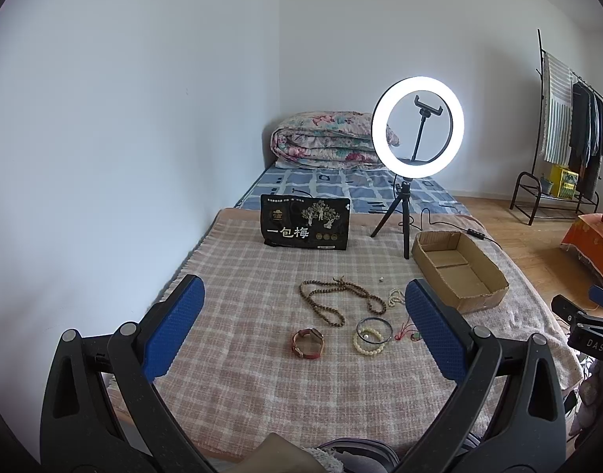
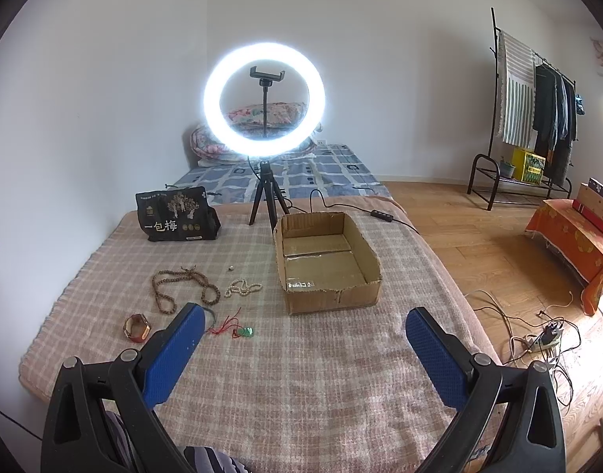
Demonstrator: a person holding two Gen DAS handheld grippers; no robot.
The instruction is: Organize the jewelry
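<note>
Room: a white-walled bedroom is shown, with a bed covered by a pink checked blanket point(image 1: 262, 315).
Left wrist view, hand-held gripper: the left hand-held gripper point(image 1: 305, 327) is held released above the blanket, its blue pads wide apart and nothing grasped.
Left wrist view, jewelry: between the pads, a long brown wooden bead necklace point(image 1: 333, 299), a red-brown strap bracelet point(image 1: 307, 343), a cream bead bracelet point(image 1: 369, 343) overlapped by a thin dark bangle point(image 1: 387, 325), and a small white bead strand point(image 1: 396, 297) are seen loose on the blanket.
Left wrist view, box: an open shallow brown cardboard box point(image 1: 482, 299) is seen to the right of the jewelry, with no jewelry seen inside.
Left wrist view, background: a lit white ring light on a black tripod point(image 1: 417, 126) and a black snack bag with white characters point(image 1: 305, 228) are set behind the jewelry.
Right wrist view, hand-held gripper: the right hand-held gripper point(image 2: 305, 351) is likewise released, empty, above bare blanket.
Right wrist view, jewelry: a green pendant on a red cord point(image 2: 246, 330) is seen just beside the left pad; the necklace and bracelets lie beyond, left of the box.
Progress: nothing is judged sorted yet; every piece is left to be moved, presumably into the box.
</note>
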